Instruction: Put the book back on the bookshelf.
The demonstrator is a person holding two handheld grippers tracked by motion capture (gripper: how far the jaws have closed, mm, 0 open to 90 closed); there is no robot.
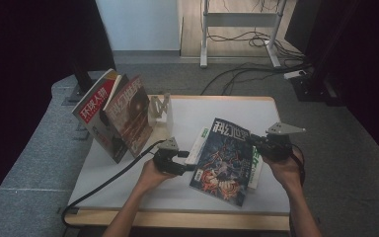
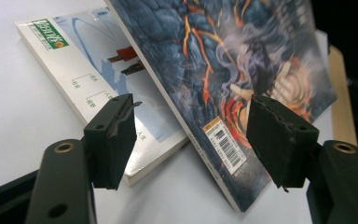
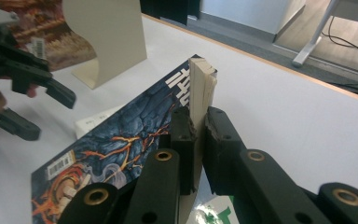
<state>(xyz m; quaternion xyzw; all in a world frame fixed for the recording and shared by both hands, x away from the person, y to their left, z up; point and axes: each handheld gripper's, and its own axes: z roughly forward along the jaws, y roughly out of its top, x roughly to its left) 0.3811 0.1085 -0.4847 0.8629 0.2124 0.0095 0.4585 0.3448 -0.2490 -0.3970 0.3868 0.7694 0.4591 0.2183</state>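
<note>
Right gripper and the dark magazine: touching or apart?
Touching. The right gripper view shows the right gripper with both jaws pressed against the dark magazine's page edge.

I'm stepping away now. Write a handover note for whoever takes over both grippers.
Right gripper: shut on the dark magazine's edge, tilting it up off the white book beneath.
Left gripper: open, jaws either side of the magazine's lower corner, not touching.
Two magazines lean at the bookend, back left.
Done: magazine gripped and partly raised.
Left: probably stand it with the others, then the white book.
</note>
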